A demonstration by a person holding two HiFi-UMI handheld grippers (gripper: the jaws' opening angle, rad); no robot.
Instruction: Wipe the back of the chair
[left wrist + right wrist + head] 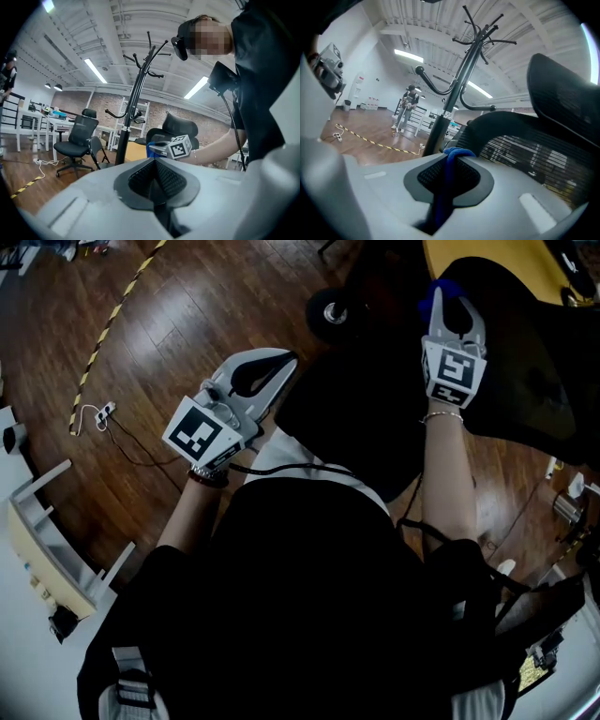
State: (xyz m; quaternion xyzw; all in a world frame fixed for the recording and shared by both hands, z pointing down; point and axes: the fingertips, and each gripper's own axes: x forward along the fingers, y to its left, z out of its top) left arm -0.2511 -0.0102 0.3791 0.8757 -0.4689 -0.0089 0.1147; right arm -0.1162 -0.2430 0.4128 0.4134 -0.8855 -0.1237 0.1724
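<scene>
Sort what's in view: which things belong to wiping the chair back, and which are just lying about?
Job: right gripper, shut on the blue cloth; chair back.
Lying about: coat rack, striped floor tape, white cable, second office chair; left gripper shut, empty.

The floor [187, 324] is dark brown wood. A yellow and black striped tape [112, 313] runs across it. A white plug strip [105, 410] with a cord lies near the tape's end. The far wall [89, 101] is red brick. The ceiling [140, 23] is white with beams, and long lights [95, 70] glow on it. A tall black coat stand [136, 89] rises in the room. Near it stand a black office chair [75, 136], white desks [28, 117] and a white shelf rack [143, 115]. A person [408, 105] stands far off.
</scene>
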